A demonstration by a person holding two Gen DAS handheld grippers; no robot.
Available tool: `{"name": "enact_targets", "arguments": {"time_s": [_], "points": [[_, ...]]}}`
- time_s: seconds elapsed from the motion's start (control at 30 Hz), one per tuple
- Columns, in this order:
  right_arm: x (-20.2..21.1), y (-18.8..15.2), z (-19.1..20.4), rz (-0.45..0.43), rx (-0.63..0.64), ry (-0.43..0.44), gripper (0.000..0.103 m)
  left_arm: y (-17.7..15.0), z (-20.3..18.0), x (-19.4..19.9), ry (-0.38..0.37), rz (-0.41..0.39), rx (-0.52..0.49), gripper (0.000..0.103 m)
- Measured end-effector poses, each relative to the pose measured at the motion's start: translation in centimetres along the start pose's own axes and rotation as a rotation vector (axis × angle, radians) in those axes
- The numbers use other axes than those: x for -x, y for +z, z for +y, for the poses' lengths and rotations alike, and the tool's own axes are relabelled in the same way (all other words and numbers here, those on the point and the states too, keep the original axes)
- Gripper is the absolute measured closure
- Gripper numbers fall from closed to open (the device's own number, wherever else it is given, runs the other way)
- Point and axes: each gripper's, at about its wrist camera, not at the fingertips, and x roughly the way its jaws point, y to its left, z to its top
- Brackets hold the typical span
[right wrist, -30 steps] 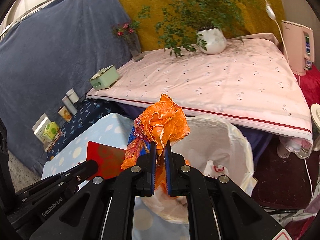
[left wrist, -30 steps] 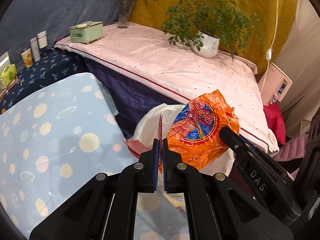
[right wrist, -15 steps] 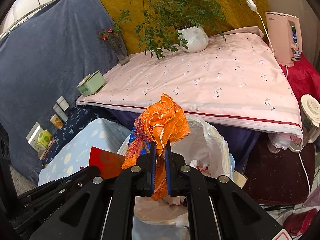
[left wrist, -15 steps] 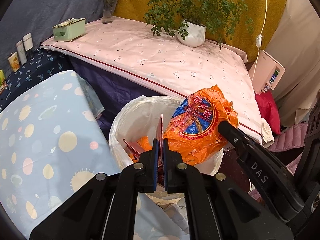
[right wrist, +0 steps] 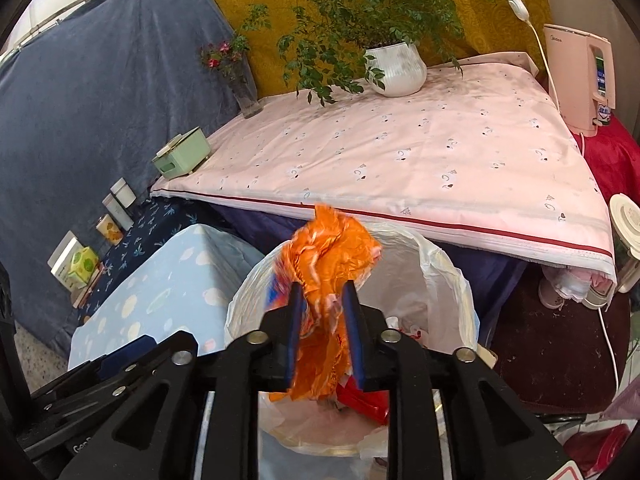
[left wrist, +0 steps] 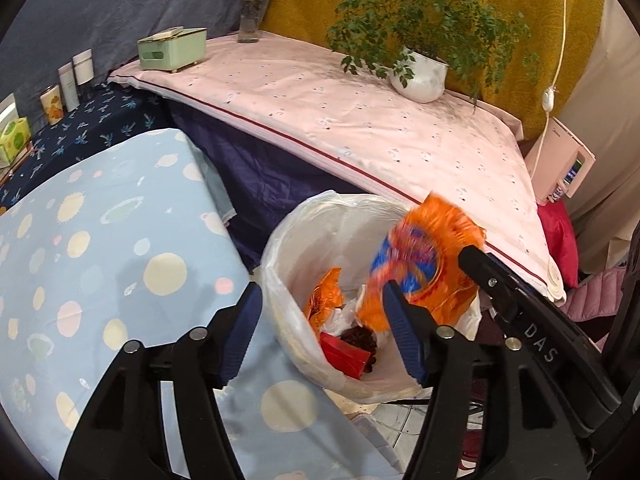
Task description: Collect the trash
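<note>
Both pieces of trash over the bin, nearly dropped.

My left gripper point(left wrist: 320, 334) is spread wide, its red card point(left wrist: 345, 356) already lying in the lined bin point(left wrist: 280, 240); my right gripper point(right wrist: 323, 330) has parted around the blurred orange wrapper point(right wrist: 328, 256), probably falling free. The dotted blue cloth point(left wrist: 100, 240) beside the bin shows no litter where I can see it, and the pink-covered table point(right wrist: 400, 160) stands behind.
</note>
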Motion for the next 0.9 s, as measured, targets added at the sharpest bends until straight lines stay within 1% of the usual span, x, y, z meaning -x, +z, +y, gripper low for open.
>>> {"name": "enact_targets", "arguments": {"time_s": [0.1,0.3,0.37,0.43,0.57,0.67,0.8,0.9], "points": [[-0.1,0.0,0.5,-0.003,0.01,-0.004,0.069,-0.2,0.9,0.2,0.023,-0.01,0.016,0.039],[-0.3,-0.2,1.6,0.008,0.04,-0.002,0.067,-0.6,2.4,0.5,0.058,-0.019,0.037,0.038],[-0.3,-0.3,2.1,0.012,0.058,-0.003,0.063,-0.8,2.8,0.6,0.07,-0.023,0.04,0.037],[-0.1,-0.4,2.5,0.014,0.075,0.0,0.058,-1.0,3.2,0.8,0.083,-0.029,0.041,0.037],[0.3,-0.8,3.4,0.018,0.111,-0.004,0.055,-1.5,3.7,1.3,0.104,-0.037,0.041,0.035],[0.6,-1.2,4.3,0.023,0.151,-0.012,0.053,-1.9,4.2,1.7,0.123,-0.047,0.04,0.031],[1.2,-1.8,5.2,0.02,0.205,-0.032,0.044,-2.6,5.0,2.1,0.144,-0.049,0.042,0.029],[1.7,-2.4,5.6,0.013,0.228,-0.05,0.038,-3.2,5.5,2.2,0.158,-0.044,0.047,0.026]]}}
